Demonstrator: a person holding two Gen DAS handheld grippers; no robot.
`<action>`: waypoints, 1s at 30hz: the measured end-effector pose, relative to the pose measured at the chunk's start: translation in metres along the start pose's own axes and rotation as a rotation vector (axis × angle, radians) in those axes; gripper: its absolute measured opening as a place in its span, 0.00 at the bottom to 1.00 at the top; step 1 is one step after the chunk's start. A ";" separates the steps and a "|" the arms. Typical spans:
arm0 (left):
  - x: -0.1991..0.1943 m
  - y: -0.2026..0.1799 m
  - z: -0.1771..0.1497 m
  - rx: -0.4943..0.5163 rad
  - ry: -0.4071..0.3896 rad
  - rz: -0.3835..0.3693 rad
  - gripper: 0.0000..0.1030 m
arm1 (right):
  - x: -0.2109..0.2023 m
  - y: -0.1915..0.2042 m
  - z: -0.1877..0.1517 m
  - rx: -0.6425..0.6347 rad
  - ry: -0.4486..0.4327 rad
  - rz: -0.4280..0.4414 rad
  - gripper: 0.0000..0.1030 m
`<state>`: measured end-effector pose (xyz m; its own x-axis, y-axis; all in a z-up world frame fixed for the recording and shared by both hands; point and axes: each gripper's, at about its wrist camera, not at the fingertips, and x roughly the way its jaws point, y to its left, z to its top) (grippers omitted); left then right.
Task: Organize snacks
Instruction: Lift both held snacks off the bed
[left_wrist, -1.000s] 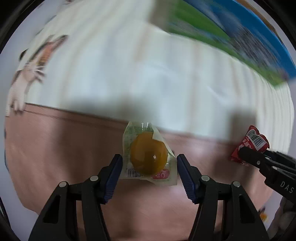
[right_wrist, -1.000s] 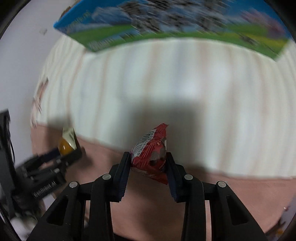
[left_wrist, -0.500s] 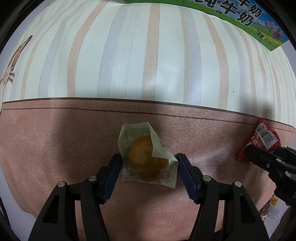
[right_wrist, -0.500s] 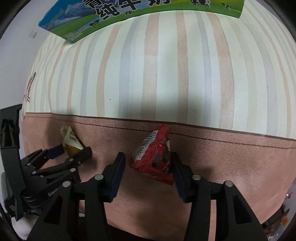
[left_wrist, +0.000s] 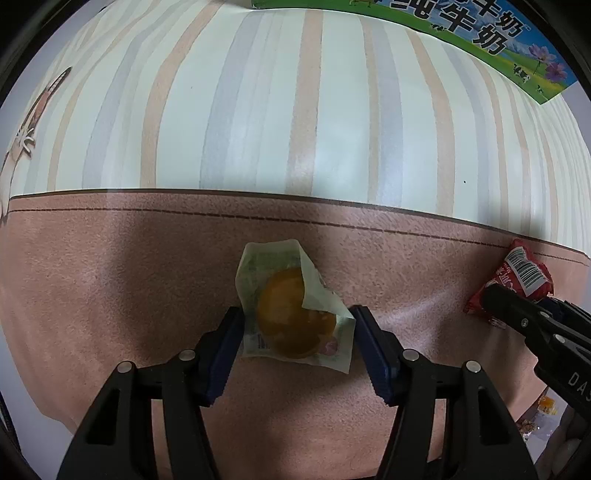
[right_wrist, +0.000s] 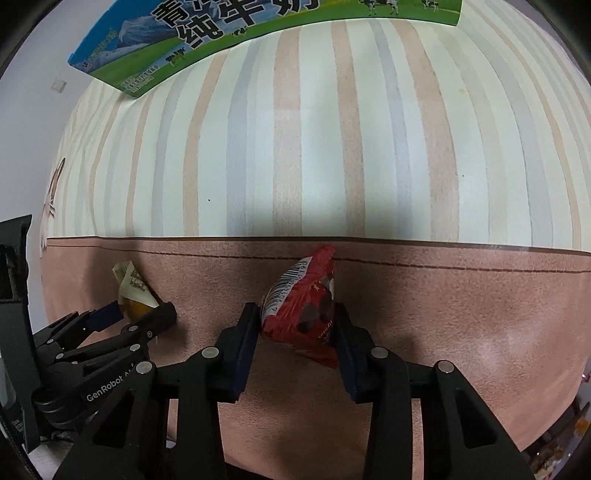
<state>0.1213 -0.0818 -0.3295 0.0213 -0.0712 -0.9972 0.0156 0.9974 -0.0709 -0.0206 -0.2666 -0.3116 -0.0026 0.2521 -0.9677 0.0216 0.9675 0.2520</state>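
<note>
Both grippers point down at a desk (left_wrist: 110, 295) covered by a cloth that is pink-brown near the cameras and striped in cream, grey and peach farther off. The left gripper (left_wrist: 297, 341) has its blue-padded fingers (left_wrist: 225, 347) on either side of a clear and pale-green plastic packet with a round orange snack inside (left_wrist: 291, 314); the jaws are closing, the left pad touches the wrapper's edge and the right pad sits at the wrapper's corner, so the packet is lightly pinched by its wrapper. The right gripper (right_wrist: 295, 336) is also closing, its fingers (right_wrist: 245, 343) pressed against both sides of a crinkled red foil snack packet with a white barcode (right_wrist: 303, 306), which stands tilted between them. The two packets are held side by side over the pink-brown band, near each other but apart. At the far edge lies a blue and green milk carton printed with cows and Chinese characters (right_wrist: 221, 29).
</note>
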 end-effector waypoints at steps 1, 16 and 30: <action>0.000 0.000 0.000 0.003 0.001 0.001 0.57 | -0.003 -0.002 -0.002 -0.002 -0.003 0.001 0.40; 0.006 0.008 0.005 0.039 0.077 -0.155 0.83 | -0.012 -0.017 -0.002 0.048 0.011 0.105 0.40; 0.016 0.016 0.011 -0.030 0.083 -0.058 0.83 | -0.017 -0.031 -0.005 0.095 0.007 0.121 0.40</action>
<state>0.1326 -0.0672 -0.3465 -0.0613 -0.1287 -0.9898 -0.0160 0.9917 -0.1279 -0.0262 -0.3005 -0.3033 -0.0013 0.3669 -0.9303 0.1166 0.9240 0.3642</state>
